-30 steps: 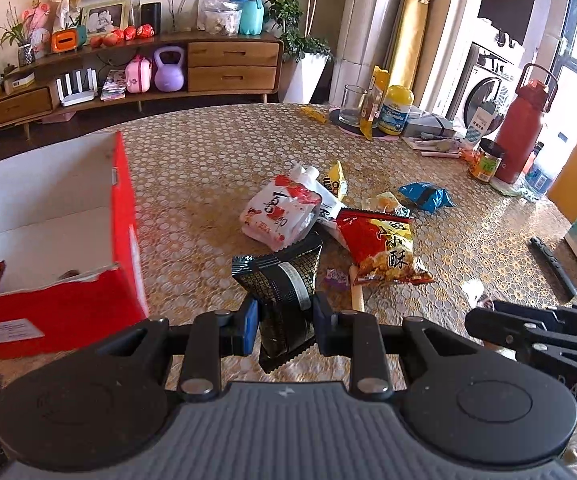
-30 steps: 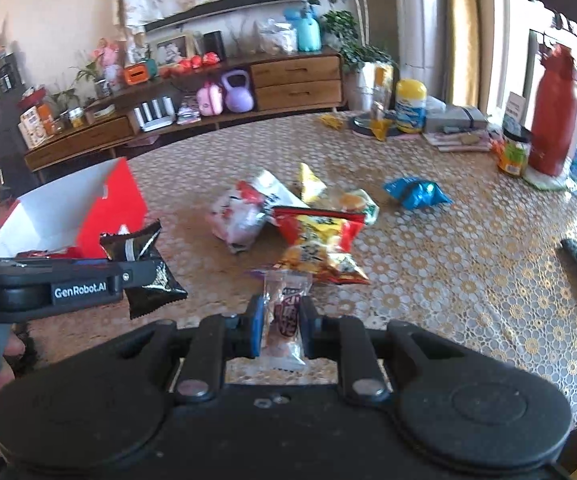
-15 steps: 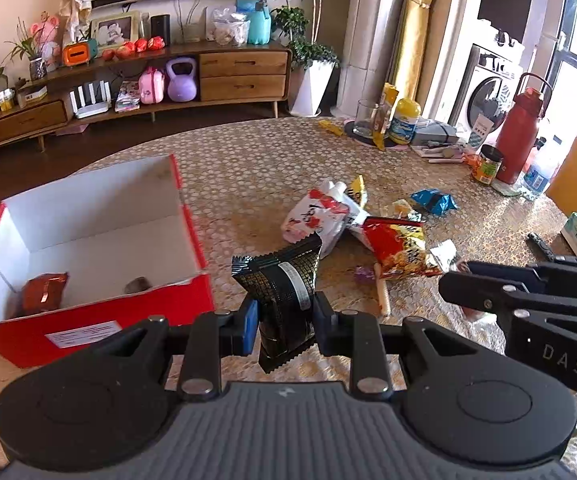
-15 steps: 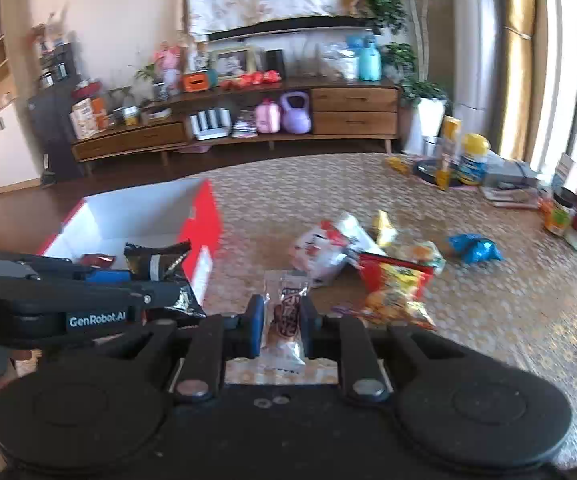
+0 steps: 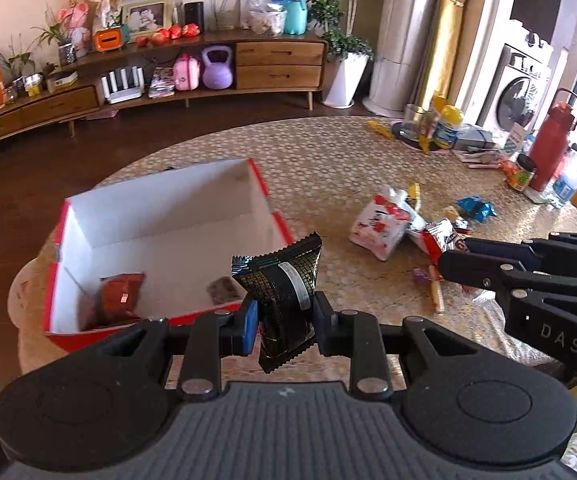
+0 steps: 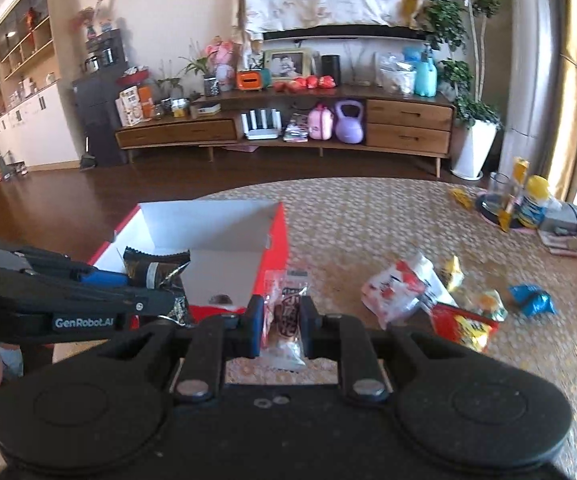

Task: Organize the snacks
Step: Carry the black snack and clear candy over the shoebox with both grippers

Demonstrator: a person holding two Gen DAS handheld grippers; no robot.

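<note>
My left gripper (image 5: 284, 326) is shut on a black snack packet (image 5: 284, 292) and holds it above the near edge of the red box (image 5: 160, 236). The box has white inner walls and holds a reddish-brown packet (image 5: 120, 296) and a small dark one (image 5: 222, 290). My right gripper (image 6: 282, 330) is shut on a clear packet with red print (image 6: 284, 316), just right of the box (image 6: 274, 248). The left gripper and its black packet (image 6: 154, 270) also show in the right wrist view. Loose snacks (image 5: 384, 220) lie in a pile on the table to the right.
The round table (image 5: 328, 168) has a gold patterned cloth. At its far right stand a red flask (image 5: 550, 140), a jar (image 5: 522, 172), a bottle (image 5: 446, 126) and a glass (image 5: 412, 116). A blue packet (image 6: 530, 300) lies apart from the pile.
Both grippers have risen and swung left toward the red box with their packets still held. The box interior has come into full view.
</note>
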